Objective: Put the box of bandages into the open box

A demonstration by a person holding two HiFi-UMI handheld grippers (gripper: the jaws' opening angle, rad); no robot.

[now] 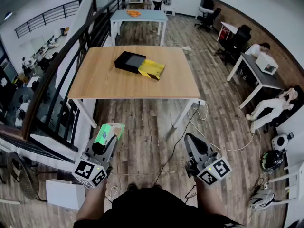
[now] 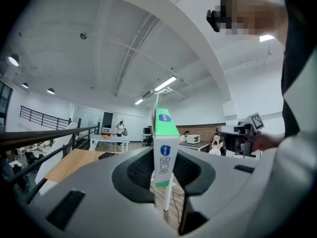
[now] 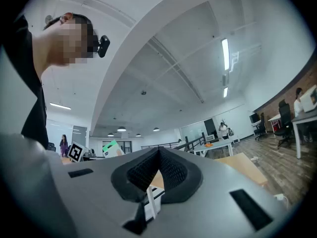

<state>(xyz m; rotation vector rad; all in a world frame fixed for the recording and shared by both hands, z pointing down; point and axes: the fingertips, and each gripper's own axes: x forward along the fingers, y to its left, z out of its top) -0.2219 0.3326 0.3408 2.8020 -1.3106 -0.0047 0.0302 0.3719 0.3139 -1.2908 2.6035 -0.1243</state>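
Note:
My left gripper (image 1: 110, 136) is shut on the green-and-white box of bandages (image 1: 107, 133), held low in front of me above the floor. In the left gripper view the bandage box (image 2: 164, 148) stands upright, pinched between both black pads (image 2: 138, 168). My right gripper (image 1: 190, 140) is shut with nothing in it; in the right gripper view its pads (image 3: 171, 170) meet at the tips. The open box (image 1: 139, 65), black with a yellow-and-black striped lid, lies on the wooden table (image 1: 99, 80) well ahead of both grippers.
The table stands on white legs (image 1: 183, 114) over a wood floor, with a black cable (image 1: 178, 141) trailing across it. A railing (image 1: 52, 84) runs along the left. Desks, chairs and seated people (image 1: 273, 106) are at the right; a second table (image 1: 137, 15) stands farther back.

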